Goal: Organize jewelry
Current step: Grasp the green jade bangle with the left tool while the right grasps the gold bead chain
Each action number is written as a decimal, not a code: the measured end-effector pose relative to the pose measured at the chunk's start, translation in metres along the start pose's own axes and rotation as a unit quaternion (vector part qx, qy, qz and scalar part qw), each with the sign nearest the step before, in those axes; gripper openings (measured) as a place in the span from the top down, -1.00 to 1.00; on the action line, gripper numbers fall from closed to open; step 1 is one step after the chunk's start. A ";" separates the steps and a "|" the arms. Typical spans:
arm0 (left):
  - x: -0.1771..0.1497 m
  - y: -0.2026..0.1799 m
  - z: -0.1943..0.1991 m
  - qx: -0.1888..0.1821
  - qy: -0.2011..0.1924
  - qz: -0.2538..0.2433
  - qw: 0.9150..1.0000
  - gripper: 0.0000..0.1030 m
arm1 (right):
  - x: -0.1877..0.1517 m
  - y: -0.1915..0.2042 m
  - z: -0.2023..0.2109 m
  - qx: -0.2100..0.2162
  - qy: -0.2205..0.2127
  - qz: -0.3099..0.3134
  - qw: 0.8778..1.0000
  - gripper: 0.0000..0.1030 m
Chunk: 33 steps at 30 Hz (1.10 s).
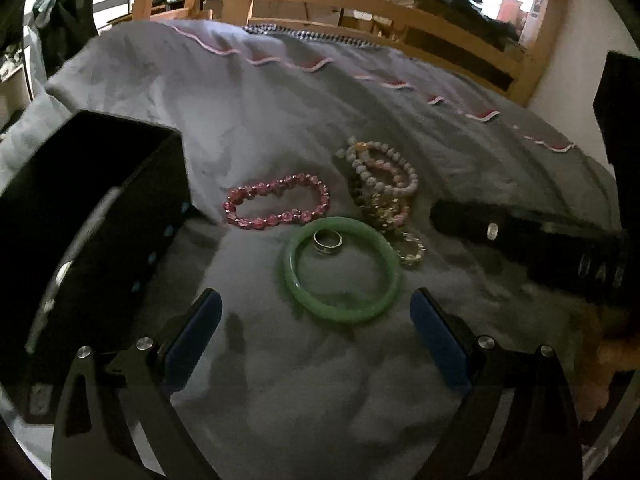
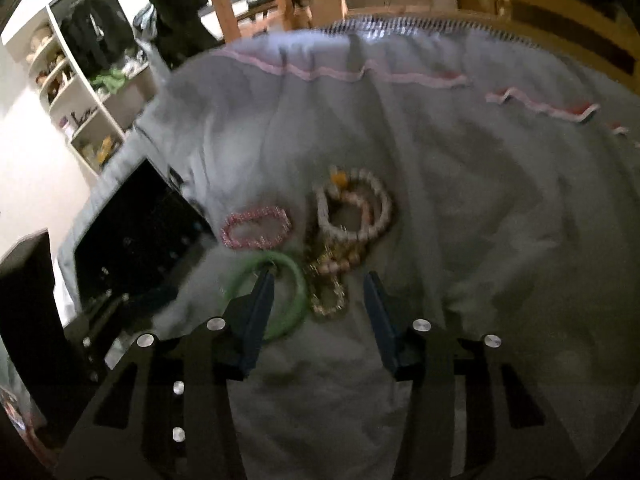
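Jewelry lies on a grey bedspread (image 1: 260,128). A green bangle (image 1: 304,300) has a silver ring (image 1: 328,242) lying inside it. A pink bead bracelet (image 1: 276,202) lies behind it, and a pile of pale and gold bead bracelets (image 1: 384,188) to the right. My left gripper (image 1: 316,312) is open and empty, just in front of the bangle. My right gripper (image 2: 320,284) is open and empty above the bangle (image 2: 298,304) and a gold bracelet (image 2: 328,300); its left finger hides part of the bangle. The pink bracelet (image 2: 256,232) and bead pile (image 2: 352,216) lie beyond.
A black open jewelry box (image 1: 100,216) stands at the left on the bed, also in the right wrist view (image 2: 136,232). The right gripper's black body (image 1: 540,240) reaches in from the right. A wooden bed frame (image 1: 400,20) runs behind. White shelves (image 2: 80,92) stand far left.
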State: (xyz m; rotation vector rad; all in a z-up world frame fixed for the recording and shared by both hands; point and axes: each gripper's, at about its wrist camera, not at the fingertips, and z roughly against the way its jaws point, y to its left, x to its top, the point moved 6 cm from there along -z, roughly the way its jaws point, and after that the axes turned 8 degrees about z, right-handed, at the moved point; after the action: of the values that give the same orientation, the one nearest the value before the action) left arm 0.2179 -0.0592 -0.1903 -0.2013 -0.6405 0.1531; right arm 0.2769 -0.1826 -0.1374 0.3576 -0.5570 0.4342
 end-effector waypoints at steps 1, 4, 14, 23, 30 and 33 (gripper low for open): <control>0.001 0.000 -0.005 0.002 0.000 -0.003 1.000 -0.81 | -0.001 -0.002 -0.007 0.003 0.004 -0.001 1.000 0.09; 0.005 -0.002 -0.017 0.009 -0.003 -0.012 1.000 -0.81 | -0.001 -0.009 -0.025 0.003 0.019 0.000 1.000 0.25; 0.008 -0.013 -0.034 0.007 -0.002 -0.035 0.999 -0.88 | -0.009 -0.016 -0.041 0.023 0.020 -0.007 1.000 0.70; 0.008 -0.009 -0.040 0.003 0.017 -0.032 0.999 -0.44 | -0.010 -0.028 -0.010 0.043 -0.030 -0.052 0.997 0.84; -0.002 -0.005 -0.020 -0.004 0.008 -0.027 1.000 -0.44 | -0.011 -0.035 0.035 0.040 -0.076 -0.083 0.993 0.84; -0.005 -0.001 -0.008 -0.010 0.009 0.003 1.000 -0.44 | -0.012 -0.036 0.051 0.033 -0.078 -0.091 0.992 0.84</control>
State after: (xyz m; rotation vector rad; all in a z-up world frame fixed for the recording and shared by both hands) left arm 0.2192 -0.0625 -0.1990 -0.2234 -0.6239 0.1499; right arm 0.2637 -0.2394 -0.1110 0.5037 -0.6568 0.2491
